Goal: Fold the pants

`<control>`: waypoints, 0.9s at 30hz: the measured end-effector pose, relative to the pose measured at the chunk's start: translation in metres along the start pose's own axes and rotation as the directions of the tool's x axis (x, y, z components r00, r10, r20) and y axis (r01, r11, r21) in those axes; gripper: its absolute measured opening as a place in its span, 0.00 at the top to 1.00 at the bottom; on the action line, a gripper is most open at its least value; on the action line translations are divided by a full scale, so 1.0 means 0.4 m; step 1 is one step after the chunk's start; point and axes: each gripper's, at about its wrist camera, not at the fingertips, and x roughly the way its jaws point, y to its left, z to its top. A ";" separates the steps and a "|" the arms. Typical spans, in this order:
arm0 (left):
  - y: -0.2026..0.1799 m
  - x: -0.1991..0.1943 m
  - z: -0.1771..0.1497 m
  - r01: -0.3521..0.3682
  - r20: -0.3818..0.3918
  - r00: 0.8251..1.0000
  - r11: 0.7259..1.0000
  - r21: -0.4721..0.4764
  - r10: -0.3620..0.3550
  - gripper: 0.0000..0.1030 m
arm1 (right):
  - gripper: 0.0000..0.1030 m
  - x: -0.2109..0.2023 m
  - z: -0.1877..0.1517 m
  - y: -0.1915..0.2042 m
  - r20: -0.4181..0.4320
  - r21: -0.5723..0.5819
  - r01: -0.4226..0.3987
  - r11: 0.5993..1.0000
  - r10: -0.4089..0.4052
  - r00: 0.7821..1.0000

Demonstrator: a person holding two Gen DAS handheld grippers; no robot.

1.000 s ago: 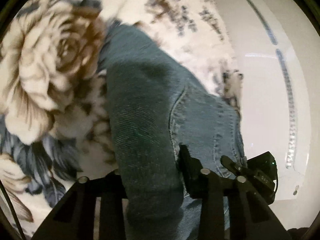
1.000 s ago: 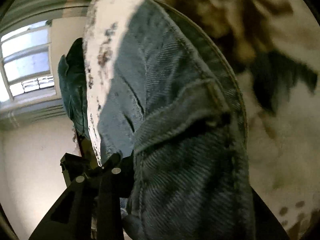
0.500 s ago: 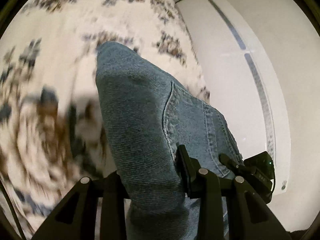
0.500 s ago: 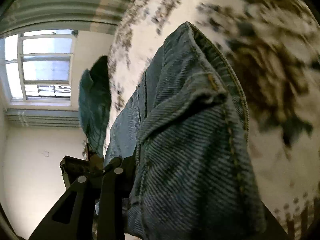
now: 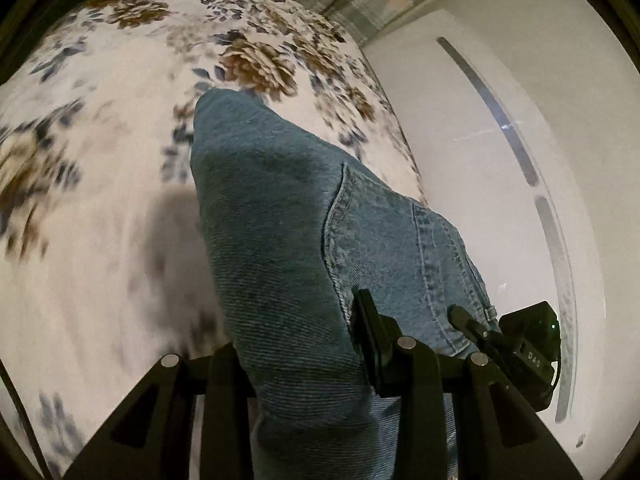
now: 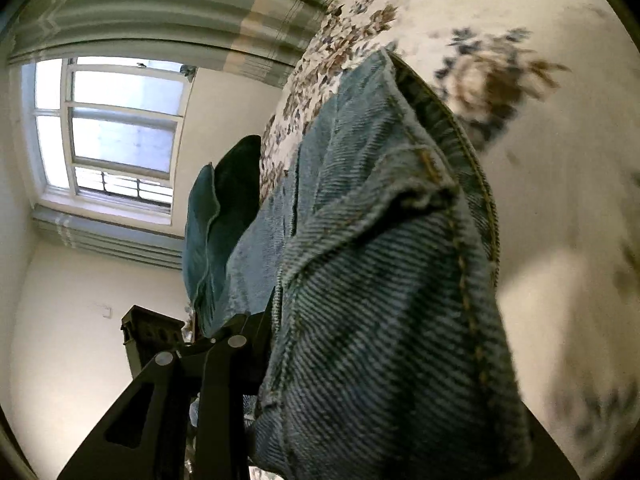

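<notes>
Both claws grip the jeans (image 5: 280, 240): left claw (image 5: 296, 364) and right claw (image 6: 264, 344) pinch denim that extends forward, apparently lifted over the floral bed (image 5: 100, 240).

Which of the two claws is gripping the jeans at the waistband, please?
The right claw: the jeans there show a waistband edge and belt loop; the left claw pinches denim beside a pocket seam.
</notes>
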 end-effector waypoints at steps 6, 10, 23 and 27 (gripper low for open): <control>0.087 0.138 0.152 -0.029 -0.009 1.000 0.998 0.052 0.030 0.71 | 0.66 0.251 0.204 -0.053 0.012 -0.007 -0.002 1.000 0.002 1.000; 0.164 0.232 0.180 -0.061 -0.056 0.997 0.998 0.025 0.062 0.70 | 0.66 0.354 0.256 -0.124 -0.007 0.002 0.025 1.000 -0.025 1.000; 0.117 0.159 0.060 -0.344 0.010 0.939 0.939 0.014 0.344 0.25 | 0.12 0.394 0.287 -0.105 -0.158 -0.145 0.392 0.909 -0.412 0.897; 0.017 0.069 0.002 -0.441 0.053 0.897 0.895 0.065 0.438 0.09 | 0.12 0.339 0.248 0.036 -0.013 -0.350 0.625 0.698 -0.671 0.742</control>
